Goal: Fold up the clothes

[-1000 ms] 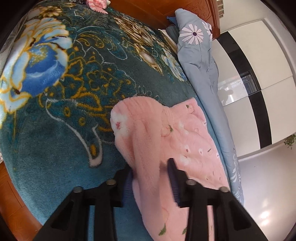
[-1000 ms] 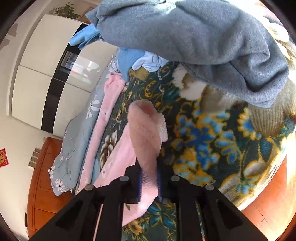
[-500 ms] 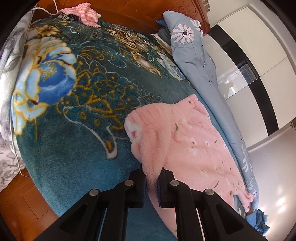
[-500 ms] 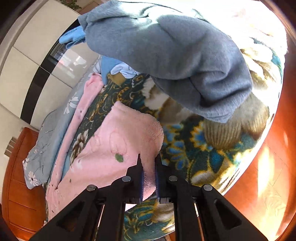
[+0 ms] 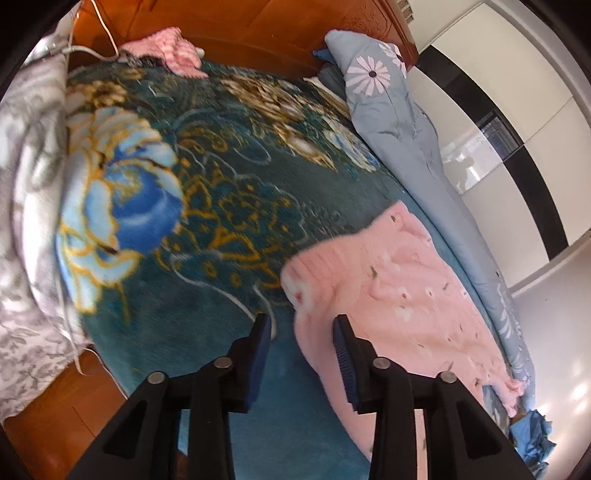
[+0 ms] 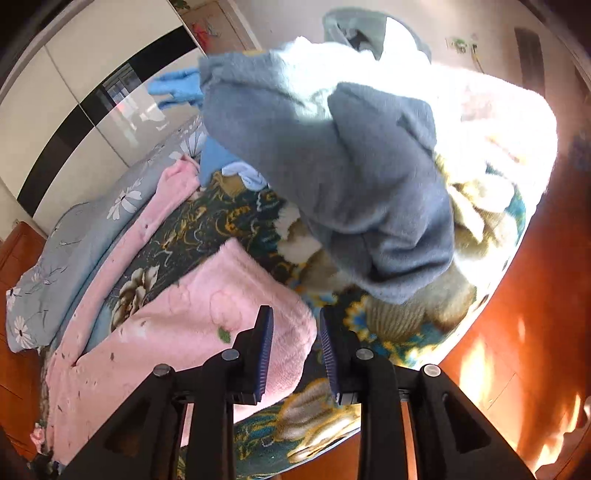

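Observation:
A fluffy pink garment (image 5: 399, 302) with small flower prints lies spread on the dark teal floral blanket (image 5: 192, 206) on the bed. My left gripper (image 5: 303, 332) is open, its jaws either side of the garment's near edge without gripping it. In the right wrist view the same pink garment (image 6: 177, 332) lies flat with its corner between the jaws of my right gripper (image 6: 295, 325), which is open and not clamping it.
A pile of grey and blue clothes (image 6: 332, 166) sits on the bed's far end. A blue-grey daisy-print quilt (image 5: 399, 122) runs along the bed's far side. A wooden headboard (image 5: 258, 22), a pink striped cloth (image 5: 170, 51) and a grey floral sheet (image 5: 26, 184) are nearby.
Both grippers were shut on the pink garment's edge half a second ago; both have opened and let it go, and it now lies flat on the blanket.

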Available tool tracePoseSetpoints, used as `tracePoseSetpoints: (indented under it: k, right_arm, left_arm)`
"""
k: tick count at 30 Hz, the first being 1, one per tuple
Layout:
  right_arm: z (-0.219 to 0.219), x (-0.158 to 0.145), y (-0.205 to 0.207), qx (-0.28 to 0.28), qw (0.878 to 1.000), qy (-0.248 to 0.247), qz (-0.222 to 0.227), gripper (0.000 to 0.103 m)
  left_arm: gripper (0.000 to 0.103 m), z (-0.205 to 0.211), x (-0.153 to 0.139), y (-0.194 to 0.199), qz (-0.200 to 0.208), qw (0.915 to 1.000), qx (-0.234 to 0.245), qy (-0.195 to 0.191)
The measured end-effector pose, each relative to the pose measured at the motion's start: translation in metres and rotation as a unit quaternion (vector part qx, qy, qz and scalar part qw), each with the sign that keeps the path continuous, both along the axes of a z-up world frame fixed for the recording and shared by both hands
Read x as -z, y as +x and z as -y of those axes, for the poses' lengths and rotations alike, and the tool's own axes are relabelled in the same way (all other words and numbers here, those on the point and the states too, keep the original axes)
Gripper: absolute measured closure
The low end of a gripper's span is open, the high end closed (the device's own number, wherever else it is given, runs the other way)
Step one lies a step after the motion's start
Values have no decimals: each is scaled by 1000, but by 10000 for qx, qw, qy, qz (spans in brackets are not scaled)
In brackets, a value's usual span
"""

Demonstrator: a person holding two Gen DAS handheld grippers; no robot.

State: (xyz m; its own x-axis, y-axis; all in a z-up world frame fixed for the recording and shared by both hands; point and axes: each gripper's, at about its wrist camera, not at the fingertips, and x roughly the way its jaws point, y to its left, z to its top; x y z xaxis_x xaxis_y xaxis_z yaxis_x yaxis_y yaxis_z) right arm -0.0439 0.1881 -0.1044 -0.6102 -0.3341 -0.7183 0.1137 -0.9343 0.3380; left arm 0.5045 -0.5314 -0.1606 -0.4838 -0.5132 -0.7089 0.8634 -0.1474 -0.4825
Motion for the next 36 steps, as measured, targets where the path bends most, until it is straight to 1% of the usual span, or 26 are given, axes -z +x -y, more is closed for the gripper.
tracePoseSetpoints:
  k: [1, 2, 3, 4, 5, 7, 8, 10, 12, 13, 15, 18, 19, 22, 24, 27, 29, 30, 32, 34, 36]
  right_arm:
    - [11, -10, -4, -106, 9998, 17, -145, 71]
    - [22, -20, -8, -212, 9994, 34, -289, 68]
    - [33, -31, -12, -318, 9985, 51, -434, 63]
    - [51, -37, -21, -510, 9974, 14, -503, 61]
    - [74, -41, -33, -732, 9959, -50, -525, 61]
    - [127, -35, -66, -1080, 9932, -167, -401, 59]
    - [154, -31, -82, -1247, 9914, -224, -327, 58]
    - [200, -15, -118, -1397, 9891, -455, -48, 58]
    - [238, 5, -152, -1232, 9898, -675, 242, 58]
    - [250, 13, -167, -1114, 9900, -784, 354, 58]
    - [267, 26, -195, -829, 9917, -862, 475, 58]
    - [277, 47, -231, -238, 9934, -844, 745, 58]
    - [277, 55, -240, -29, 9921, -931, 837, 58]
    - [272, 71, -254, 374, 9835, -1456, 1007, 58]
    - [274, 77, -260, 473, 9805, -1592, 1053, 58]
    - [280, 76, -263, 485, 9824, -1527, 959, 60]
    - [285, 72, -264, 352, 9855, -1388, 913, 95]
    - [286, 66, -263, 282, 9888, -1219, 820, 98]
    - [286, 51, -260, 144, 9949, -814, 580, 98]
    - [279, 36, -262, 61, 9996, -139, 242, 98]
    - [265, 37, -270, 152, 9995, 123, 263, 98]
  left_arm:
    - [55, 2, -10, 2, 247, 9994, -146, -199]
    - [54, 4, -20, 1, 390, 9984, -212, -354]
    - [49, 8, -28, -4, 426, 9977, -206, -475]
    - [45, 11, -36, -9, 462, 9970, -200, -596]
    - [44, 15, -42, -17, 423, 9969, -92, -656]
    - [42, 20, -45, -52, 307, 9969, 362, -629]
    - [42, 19, -43, -71, 312, 9958, 586, -631]
    - [42, 16, -37, -103, 378, 9928, 914, -677]
    - [42, 12, -29, -122, 435, 9904, 1132, -661]
    - [42, 10, -25, -130, 464, 9893, 1228, -642]
    - [42, 8, -17, -137, 561, 9885, 1272, -591]
    - [42, 6, -8, -135, 700, 9885, 1217, -557]
    - [42, 7, -5, -133, 745, 9886, 1185, -562]
    - [42, 10, -1, -126, 822, 9889, 1087, -598]
    - [42, 11, 2, -123, 841, 9889, 1063, -614]
    - [42, 14, 7, -120, 743, 9906, 1004, -553]
    - [42, 16, 9, -118, 649, 9920, 961, -500]
    - [42, 16, 9, -118, 644, 9922, 940, -504]
    - [42, 14, 6, -115, 646, 9923, 902, -546]
    - [42, 12, 2, -110, 640, 9924, 871, -591]
    - [42, 9, -2, -105, 682, 9919, 842, -655]
